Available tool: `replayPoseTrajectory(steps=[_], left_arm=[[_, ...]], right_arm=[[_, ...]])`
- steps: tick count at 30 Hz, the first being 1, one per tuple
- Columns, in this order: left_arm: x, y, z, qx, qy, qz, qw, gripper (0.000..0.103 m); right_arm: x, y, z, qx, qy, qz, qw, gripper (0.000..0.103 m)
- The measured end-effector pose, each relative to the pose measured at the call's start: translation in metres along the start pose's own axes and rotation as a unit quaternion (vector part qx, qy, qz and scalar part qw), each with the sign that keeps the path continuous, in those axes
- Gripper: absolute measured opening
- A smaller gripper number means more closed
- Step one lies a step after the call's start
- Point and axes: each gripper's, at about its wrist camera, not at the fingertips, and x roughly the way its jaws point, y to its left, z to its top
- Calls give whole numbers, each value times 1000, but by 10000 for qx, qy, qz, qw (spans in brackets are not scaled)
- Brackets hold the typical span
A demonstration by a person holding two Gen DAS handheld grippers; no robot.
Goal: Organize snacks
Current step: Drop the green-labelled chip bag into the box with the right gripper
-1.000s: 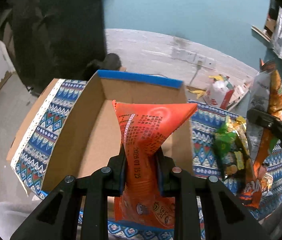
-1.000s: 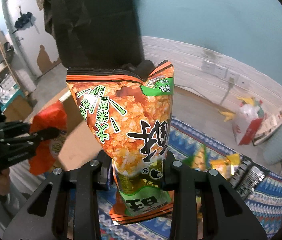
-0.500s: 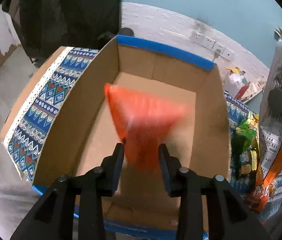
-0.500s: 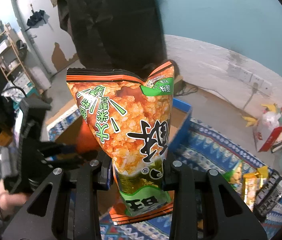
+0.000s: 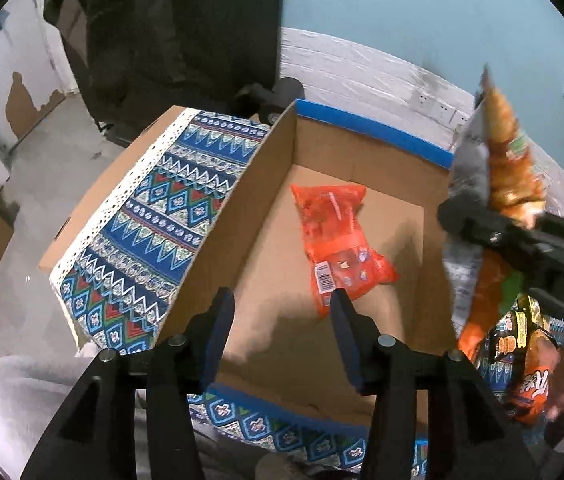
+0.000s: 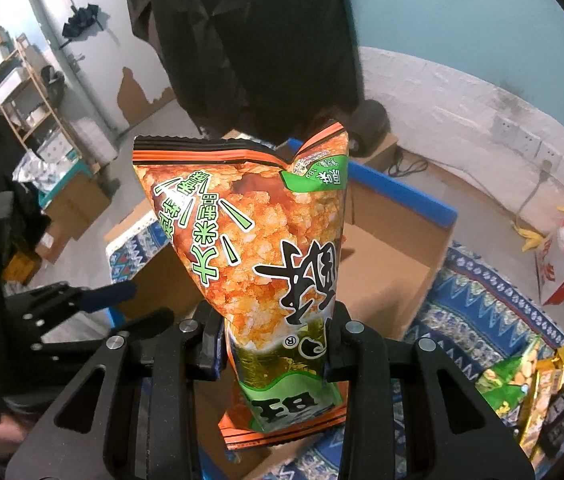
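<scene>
My left gripper stands spread and empty at the lower middle of its view, above the open brown cardboard box with blue-taped rim. A small orange-red foil snack packet lies flat on the box floor, centre frame, a white barcode label near its lower end; its other print is too small to read.

My right gripper is clenched on the lower third of a tall orange-and-green puffed rice-cracker bag, which fills the middle of the right view, above the box. I judge it light, air-filled and crinkly, its contents brittle, so a gentle pinch near the sealed end suits it better than squeezing the belly; the glossy film could slip. It hangs upside down: large black Chinese characters, green strokes of writing, an ® mark and "18g" on the green corner tab.

More loose snack packets lie on the blue patterned cloth at lower right.
</scene>
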Motion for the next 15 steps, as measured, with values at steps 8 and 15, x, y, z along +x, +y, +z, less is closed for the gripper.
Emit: replayPoseTrajectory(steps=[8, 15], left_arm=[[-3, 7, 0, -73, 11, -4, 10000, 53], [-8, -4, 0, 50, -73, -86, 9999, 59]], right_arm=[[25, 7, -7, -17, 343, -21, 9994, 40], [17, -4, -10, 195, 283, -89, 9994, 56]])
